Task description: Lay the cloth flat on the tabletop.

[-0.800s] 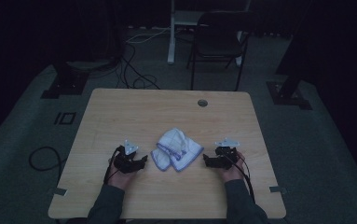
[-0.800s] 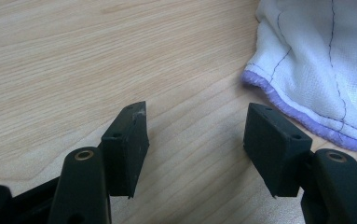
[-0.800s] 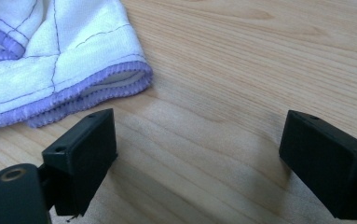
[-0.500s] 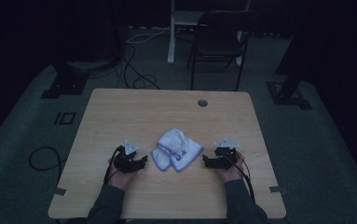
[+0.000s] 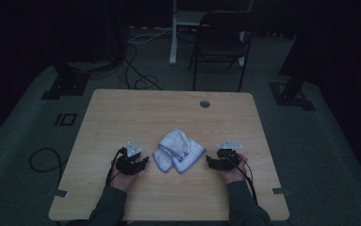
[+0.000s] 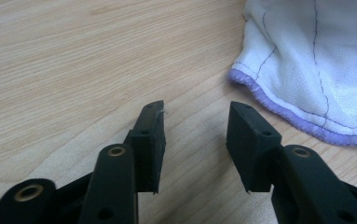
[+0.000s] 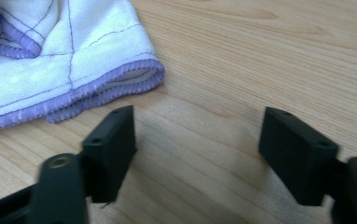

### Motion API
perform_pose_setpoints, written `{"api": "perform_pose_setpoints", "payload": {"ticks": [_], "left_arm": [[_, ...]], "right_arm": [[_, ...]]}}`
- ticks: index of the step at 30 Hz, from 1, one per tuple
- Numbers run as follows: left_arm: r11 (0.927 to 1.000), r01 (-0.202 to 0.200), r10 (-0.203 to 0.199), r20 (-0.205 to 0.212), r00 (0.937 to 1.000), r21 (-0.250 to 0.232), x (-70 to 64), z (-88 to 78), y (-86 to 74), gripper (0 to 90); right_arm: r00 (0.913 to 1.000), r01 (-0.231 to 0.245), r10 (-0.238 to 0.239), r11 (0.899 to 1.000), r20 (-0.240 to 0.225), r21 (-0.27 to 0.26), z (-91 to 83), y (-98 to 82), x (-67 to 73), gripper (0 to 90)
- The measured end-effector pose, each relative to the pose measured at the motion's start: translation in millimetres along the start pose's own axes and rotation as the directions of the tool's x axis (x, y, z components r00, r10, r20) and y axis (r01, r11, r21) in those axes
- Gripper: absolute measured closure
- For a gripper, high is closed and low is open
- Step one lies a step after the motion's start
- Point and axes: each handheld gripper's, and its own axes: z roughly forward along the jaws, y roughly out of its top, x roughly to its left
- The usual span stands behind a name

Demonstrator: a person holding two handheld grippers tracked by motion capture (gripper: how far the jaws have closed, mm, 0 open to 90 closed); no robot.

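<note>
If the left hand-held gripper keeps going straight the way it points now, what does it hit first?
Probably the white cloth: the left hand-held gripper, jaws open and empty, points at bare table just beside its purple hem, so it may graze that edge.

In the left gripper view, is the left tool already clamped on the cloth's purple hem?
No, the left tool stands open over bare table, with the white cloth lying apart beyond its jaws.

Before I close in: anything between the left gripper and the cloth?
Only bare table between left gripper and cloth, per the left gripper view.
</note>
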Motion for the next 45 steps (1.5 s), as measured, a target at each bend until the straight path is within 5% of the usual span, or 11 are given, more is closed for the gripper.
{"api": "perform_pose_setpoints", "payload": {"ticks": [11,25,45], "left_arm": [[0.9997,0.001,-0.001,0.013,0.9999,-0.024,-4.4,-7.4,0.2,60.6],[0.9979,-0.042,0.044,0.047,0.9979,-0.05,-21.1,-17.3,1.2,58.6],[0.9933,-0.103,0.11,0.147,0.9831,-0.052,-56.2,-10.3,4.4,55.2]], "right_arm": [[0.9987,0.016,-0.018,0.999,-0.047,-0.051,-11.0,1.5,10.0,51.1],[0.9946,0.055,-0.063,0.993,-0.083,-0.101,-23.1,3.1,27.8,56.3],[0.9751,0.128,-0.143,0.987,-0.169,-0.101,-16.8,4.1,58.4,65.0]]}}
